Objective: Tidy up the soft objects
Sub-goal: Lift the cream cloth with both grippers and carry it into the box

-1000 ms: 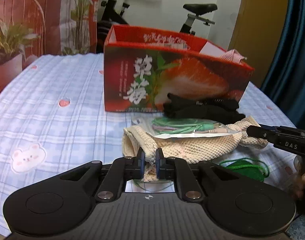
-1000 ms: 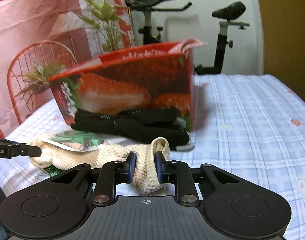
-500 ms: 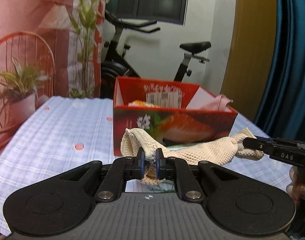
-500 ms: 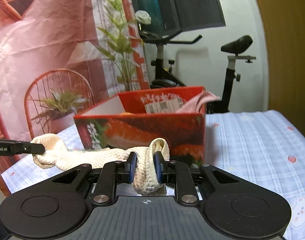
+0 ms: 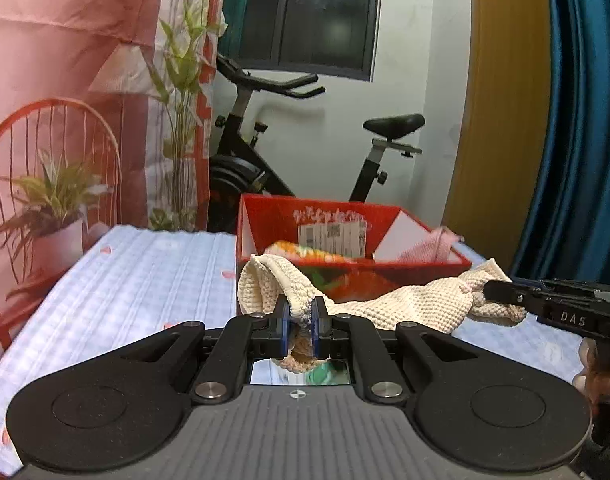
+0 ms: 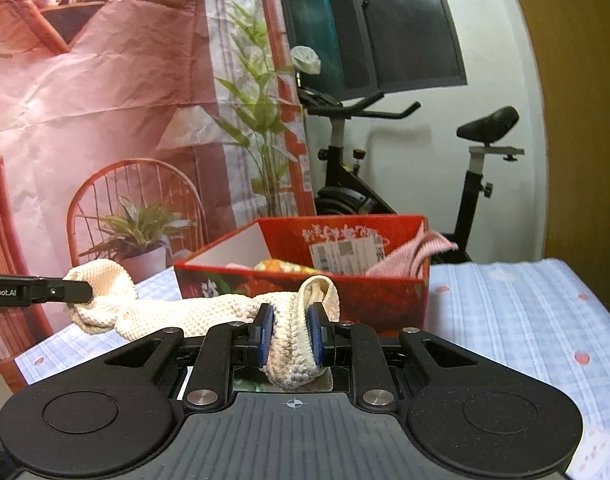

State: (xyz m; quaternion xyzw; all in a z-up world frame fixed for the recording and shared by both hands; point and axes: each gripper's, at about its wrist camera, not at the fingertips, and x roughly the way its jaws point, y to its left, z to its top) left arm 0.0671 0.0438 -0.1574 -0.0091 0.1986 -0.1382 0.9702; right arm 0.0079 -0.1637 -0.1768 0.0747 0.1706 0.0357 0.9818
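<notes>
The left gripper (image 5: 299, 320) has its jaws clamped on one end of a cream knitted cloth (image 5: 409, 306), and the right gripper (image 6: 291, 332) pinches the other end the same way. The cloth hangs stretched between them in the air, above the checked tabletop (image 5: 137, 276) and in front of the red strawberry box (image 6: 389, 296). That open box stands toward the far edge of the tabletop and holds a pink cloth (image 6: 421, 250) draped at its right wall, plus an orange-patterned item (image 5: 305, 250).
</notes>
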